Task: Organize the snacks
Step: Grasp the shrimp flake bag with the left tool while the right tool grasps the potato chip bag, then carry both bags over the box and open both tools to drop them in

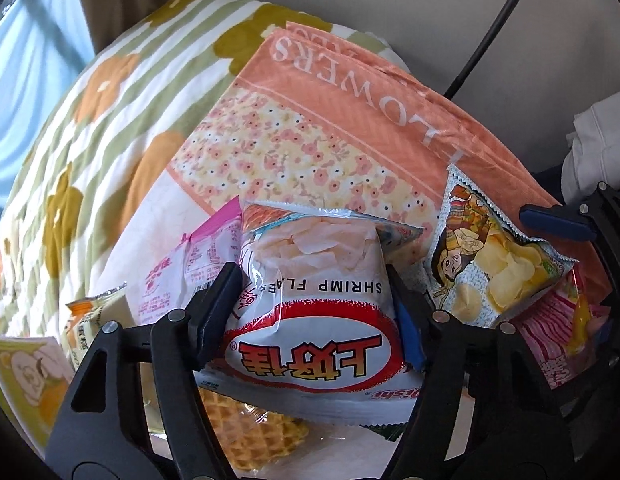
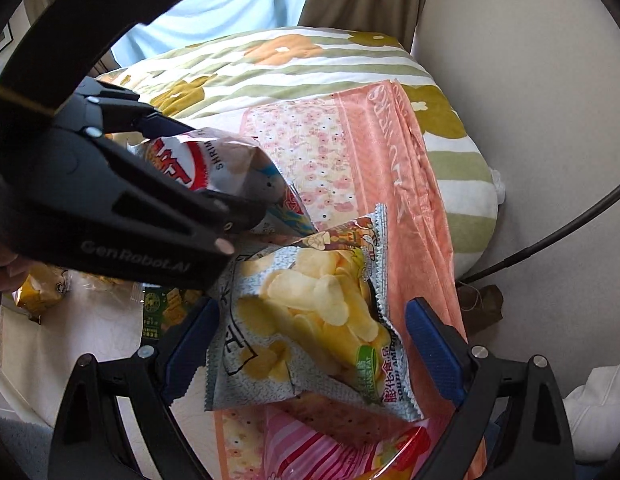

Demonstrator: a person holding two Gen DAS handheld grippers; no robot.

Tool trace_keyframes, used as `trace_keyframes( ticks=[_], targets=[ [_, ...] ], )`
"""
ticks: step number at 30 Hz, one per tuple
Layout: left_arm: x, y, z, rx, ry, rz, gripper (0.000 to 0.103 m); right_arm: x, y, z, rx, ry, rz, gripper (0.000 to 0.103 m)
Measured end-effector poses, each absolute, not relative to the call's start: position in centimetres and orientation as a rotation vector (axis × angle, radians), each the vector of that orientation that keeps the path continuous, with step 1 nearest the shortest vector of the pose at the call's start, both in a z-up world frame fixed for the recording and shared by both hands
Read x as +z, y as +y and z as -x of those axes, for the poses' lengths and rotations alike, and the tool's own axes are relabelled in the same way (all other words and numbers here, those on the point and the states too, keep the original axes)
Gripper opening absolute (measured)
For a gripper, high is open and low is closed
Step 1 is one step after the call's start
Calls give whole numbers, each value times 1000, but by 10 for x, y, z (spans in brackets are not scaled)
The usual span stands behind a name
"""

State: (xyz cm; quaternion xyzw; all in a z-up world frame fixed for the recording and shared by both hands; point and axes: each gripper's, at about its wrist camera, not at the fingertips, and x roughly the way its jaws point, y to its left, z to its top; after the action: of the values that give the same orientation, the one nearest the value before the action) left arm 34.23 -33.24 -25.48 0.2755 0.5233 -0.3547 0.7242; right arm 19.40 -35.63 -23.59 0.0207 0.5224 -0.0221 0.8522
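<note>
Two grippers – left gripper (image 1: 310,280) fingers pinching shrimp flakes bag (image 1: 310,304), right gripper (image 2: 310,344) fingers spread round chips bag (image 2: 305,332).

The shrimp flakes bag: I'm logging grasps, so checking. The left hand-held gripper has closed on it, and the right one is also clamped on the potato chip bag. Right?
Not quite. The left hand-held gripper does pinch the shrimp flakes bag, but the right hand-held gripper is not clamped: the right wrist view shows its jaws standing open, either side of the potato chip bag, with gaps showing.

Snack bags (image 2: 310,320) crowd the near bed (image 2: 269,64); far quilt lies free
</note>
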Motion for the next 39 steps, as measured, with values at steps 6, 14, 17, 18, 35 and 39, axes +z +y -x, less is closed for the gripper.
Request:
trace_keyframes(
  ticks=[6,14,17,18,35,39],
  targets=[
    [-252,-327,-342,-785,1158,-574,62,-245,-354,-201,-24,1114,-31,93],
    [-242,-319,-337,-762,1141,-517,62,-253,-353,-205,-6,1165,-43,91],
    [-237,-315,-335,-744,1128,-497,62,-252,-355,-204,7,1160,-45,83],
    [-235,-313,-334,-738,1124,-491,62,-251,-354,-202,13,1157,-41,79],
    [-135,-257,-305,-559,973,-302,62,-180,-345,-174,94,1004,36,71],
    [-106,-233,-292,-492,927,-255,62,-152,-338,-170,130,968,92,71]
  ],
)
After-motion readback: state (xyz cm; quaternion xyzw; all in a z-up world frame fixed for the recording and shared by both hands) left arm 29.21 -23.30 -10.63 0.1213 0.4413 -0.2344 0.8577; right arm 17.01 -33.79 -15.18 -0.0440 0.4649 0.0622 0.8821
